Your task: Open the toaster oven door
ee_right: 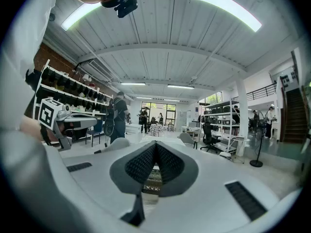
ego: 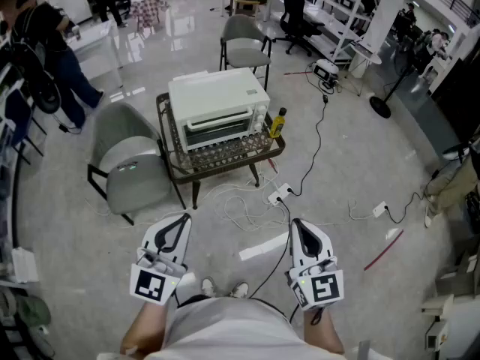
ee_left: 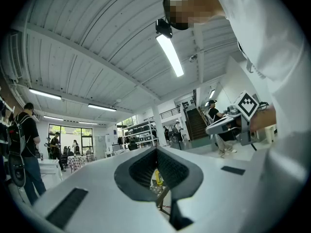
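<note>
Two grippers shut, tips closed together, nothing held: left gripper and right gripper, side by side near person's waist. Toaster oven well ahead of both, untouched, roughly centred between them. Oven door closed, facing grippers. Wire table under toaster oven. Yellow bottle just right of toaster oven, same table. Grey chair left of toaster oven, second chair behind it. Power strip on floor between toaster oven and grippers.
</note>
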Demonstrator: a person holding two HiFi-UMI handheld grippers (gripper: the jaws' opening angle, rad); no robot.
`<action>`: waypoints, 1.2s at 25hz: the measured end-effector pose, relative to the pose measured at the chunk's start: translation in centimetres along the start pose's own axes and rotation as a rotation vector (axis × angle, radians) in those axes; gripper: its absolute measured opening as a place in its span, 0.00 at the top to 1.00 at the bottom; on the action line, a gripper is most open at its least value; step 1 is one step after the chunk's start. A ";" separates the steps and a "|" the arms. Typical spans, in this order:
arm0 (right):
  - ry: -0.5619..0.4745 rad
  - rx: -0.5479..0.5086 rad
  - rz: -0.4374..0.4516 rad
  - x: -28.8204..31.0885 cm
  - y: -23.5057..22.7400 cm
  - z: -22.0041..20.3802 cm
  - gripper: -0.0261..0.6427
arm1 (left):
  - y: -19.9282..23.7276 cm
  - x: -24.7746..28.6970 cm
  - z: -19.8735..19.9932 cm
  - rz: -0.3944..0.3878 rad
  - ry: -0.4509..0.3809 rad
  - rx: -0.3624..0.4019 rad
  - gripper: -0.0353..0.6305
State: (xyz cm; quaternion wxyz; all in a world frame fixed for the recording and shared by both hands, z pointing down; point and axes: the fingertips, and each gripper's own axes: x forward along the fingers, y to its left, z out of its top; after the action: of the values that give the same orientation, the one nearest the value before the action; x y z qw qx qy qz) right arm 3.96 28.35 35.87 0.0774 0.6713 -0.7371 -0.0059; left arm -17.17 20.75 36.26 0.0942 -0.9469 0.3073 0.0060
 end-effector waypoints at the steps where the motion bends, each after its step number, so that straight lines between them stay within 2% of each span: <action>1: 0.002 0.001 0.002 -0.2 -0.2 -0.1 0.93 | -0.2 0.1 0.1 0.004 0.001 0.000 0.92; 5: 0.003 0.009 0.015 -0.8 -0.9 -0.3 0.93 | -1.0 0.3 0.4 0.018 0.002 0.001 0.92; 10: -0.025 0.075 0.074 -1.8 -1.4 -1.0 0.93 | -2.2 -0.2 0.5 0.050 0.024 0.008 0.92; 14: -0.006 0.098 0.100 -1.7 -1.5 -3.7 0.93 | -3.2 -1.3 -1.4 0.074 0.064 0.014 0.92; 19: 0.027 0.145 0.129 -0.7 -1.7 -5.3 0.93 | -2.5 -0.9 -2.7 0.095 0.111 0.023 0.92; 25: 0.039 0.121 0.136 4.4 -3.1 -5.1 0.93 | -0.1 4.1 -4.5 0.059 0.110 0.001 0.92; 28: 0.057 0.113 0.115 8.1 -4.2 -4.8 0.93 | 2.4 7.7 -5.9 0.026 0.100 -0.030 0.92; 30: 0.068 0.101 0.105 10.8 -4.6 -4.1 0.93 | 4.7 10.1 -6.3 0.001 0.090 -0.023 0.92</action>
State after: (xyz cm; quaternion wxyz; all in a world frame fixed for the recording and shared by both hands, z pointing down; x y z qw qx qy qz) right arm 8.06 17.55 40.54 0.0685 0.6347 -0.7675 0.0583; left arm -12.02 10.05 40.94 0.0695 -0.9471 0.3115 -0.0331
